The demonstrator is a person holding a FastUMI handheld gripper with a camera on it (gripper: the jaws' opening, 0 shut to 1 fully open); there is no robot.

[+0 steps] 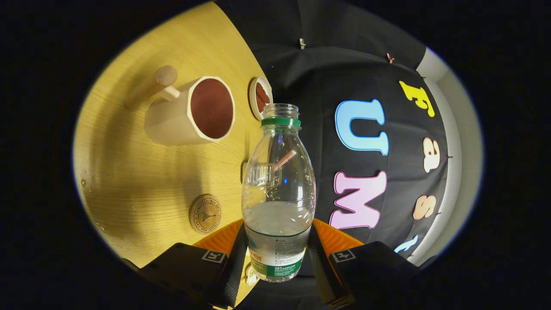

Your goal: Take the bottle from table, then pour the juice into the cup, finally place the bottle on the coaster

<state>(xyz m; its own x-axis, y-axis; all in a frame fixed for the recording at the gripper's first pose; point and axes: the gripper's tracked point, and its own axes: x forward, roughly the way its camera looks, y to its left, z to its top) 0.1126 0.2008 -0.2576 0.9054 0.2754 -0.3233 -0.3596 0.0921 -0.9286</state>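
You had the hand-held gripper (277, 254) pinching the bottle (277, 193) low on its label, both fingers pressed to its sides, the open neck pointing away and the liquid pooled near the label. The view was rolled, so the counter (142, 181) stood off to one side with the cup (191, 111) beyond the fingers and the coaster (205, 213) nearer. To pour well, you needed the neck brought over the cup's mouth first, then a slow tilt; held this low, the bottle could swing.

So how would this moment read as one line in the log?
phase: bottle lifted, tilted | gripper: shut on bottle | bottle: uncapped, part full | cup: beyond fingers | coaster: bare
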